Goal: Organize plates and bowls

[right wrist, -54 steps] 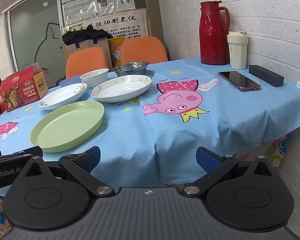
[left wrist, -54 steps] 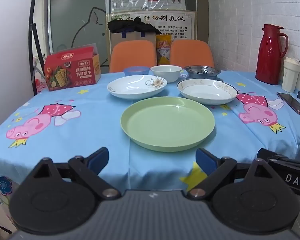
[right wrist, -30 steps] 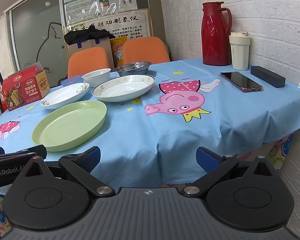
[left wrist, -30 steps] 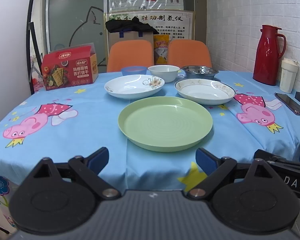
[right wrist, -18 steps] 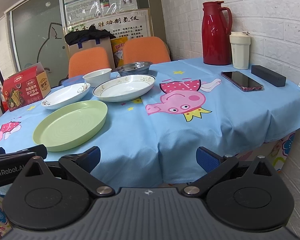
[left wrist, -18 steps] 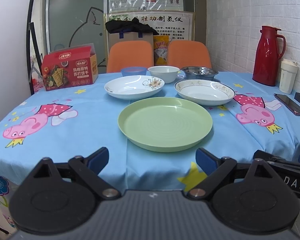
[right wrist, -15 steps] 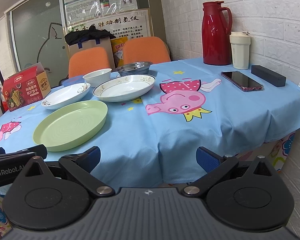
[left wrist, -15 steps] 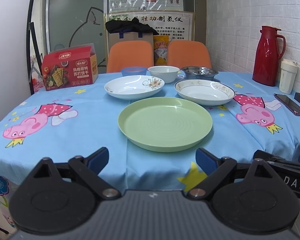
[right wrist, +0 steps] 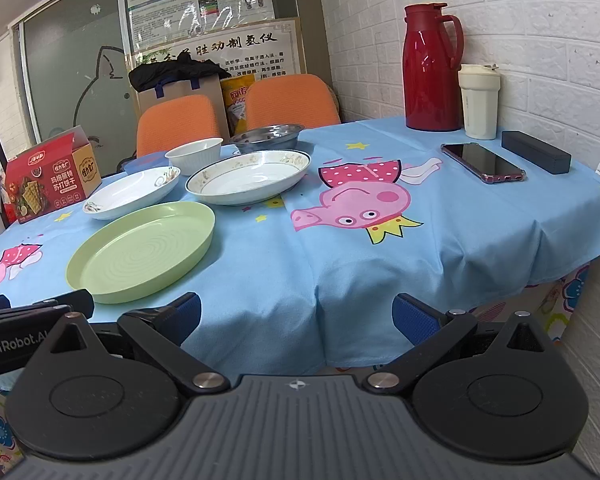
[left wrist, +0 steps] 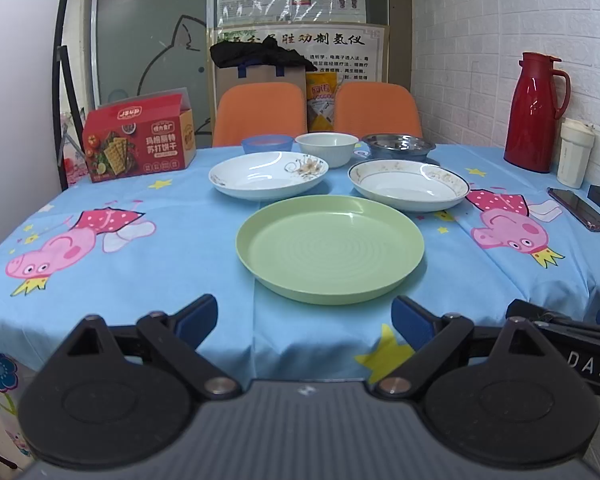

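A green plate [left wrist: 330, 248] lies near the table's front edge, also in the right wrist view [right wrist: 142, 252]. Behind it are a white flowered plate [left wrist: 268, 174] [right wrist: 134, 192] and a gold-rimmed white plate [left wrist: 408, 184] [right wrist: 250, 176]. Further back stand a blue bowl [left wrist: 267, 145], a white bowl [left wrist: 327, 148] [right wrist: 195, 154] and a steel bowl [left wrist: 398, 146] [right wrist: 268, 136]. My left gripper [left wrist: 304, 318] is open and empty, just short of the green plate. My right gripper [right wrist: 296, 316] is open and empty at the table edge, right of the green plate.
A red cracker box [left wrist: 138, 142] sits at the back left. A red thermos [right wrist: 432, 68], a cream cup [right wrist: 478, 102], a phone [right wrist: 482, 162] and a black case [right wrist: 536, 156] sit along the right wall. Two orange chairs [left wrist: 260, 114] stand behind the table.
Both views have shifted only slightly since the earliest frames. The dishes have not moved and both grippers have stayed open.
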Demonstrator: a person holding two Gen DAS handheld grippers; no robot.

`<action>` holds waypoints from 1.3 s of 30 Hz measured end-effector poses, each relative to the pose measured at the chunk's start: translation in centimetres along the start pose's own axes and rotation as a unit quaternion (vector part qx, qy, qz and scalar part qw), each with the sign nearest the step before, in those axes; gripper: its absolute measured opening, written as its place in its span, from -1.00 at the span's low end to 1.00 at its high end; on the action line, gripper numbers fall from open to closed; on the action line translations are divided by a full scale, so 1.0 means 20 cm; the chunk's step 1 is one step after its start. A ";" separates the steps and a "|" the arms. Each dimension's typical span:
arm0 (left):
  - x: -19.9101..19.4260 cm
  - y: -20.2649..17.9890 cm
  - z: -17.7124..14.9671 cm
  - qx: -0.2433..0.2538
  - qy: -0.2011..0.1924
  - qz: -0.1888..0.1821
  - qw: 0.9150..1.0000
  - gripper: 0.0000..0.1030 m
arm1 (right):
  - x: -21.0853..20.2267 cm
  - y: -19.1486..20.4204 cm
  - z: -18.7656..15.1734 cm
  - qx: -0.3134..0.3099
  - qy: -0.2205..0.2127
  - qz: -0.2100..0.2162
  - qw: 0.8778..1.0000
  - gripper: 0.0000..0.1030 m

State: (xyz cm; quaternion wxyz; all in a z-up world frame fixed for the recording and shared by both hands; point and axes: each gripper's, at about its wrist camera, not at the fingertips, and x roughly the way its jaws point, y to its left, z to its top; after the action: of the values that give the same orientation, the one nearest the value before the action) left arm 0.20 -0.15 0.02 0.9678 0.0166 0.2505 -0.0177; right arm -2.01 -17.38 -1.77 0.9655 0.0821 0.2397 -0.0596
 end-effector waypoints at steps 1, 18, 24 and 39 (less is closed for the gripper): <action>0.00 0.00 0.00 0.000 0.000 0.000 1.000 0.80 | 0.00 0.00 0.00 0.000 0.000 0.000 1.000 1.00; 0.00 0.01 0.00 0.001 -0.003 0.000 1.000 0.80 | -0.01 0.00 0.00 0.000 -0.003 0.001 1.000 1.00; 0.00 0.01 0.00 0.000 -0.003 -0.001 1.000 0.80 | -0.01 0.00 0.01 0.000 -0.003 0.000 1.000 1.00; 0.05 0.04 0.06 0.003 -0.007 -0.012 1.000 0.80 | -0.01 0.00 0.02 -0.008 -0.004 0.005 1.000 1.00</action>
State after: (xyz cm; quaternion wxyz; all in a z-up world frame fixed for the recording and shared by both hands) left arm 1.71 0.59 0.66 0.9692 0.0161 0.2440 -0.0301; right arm -1.96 -17.35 -1.44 0.9674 0.0753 0.2359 -0.0527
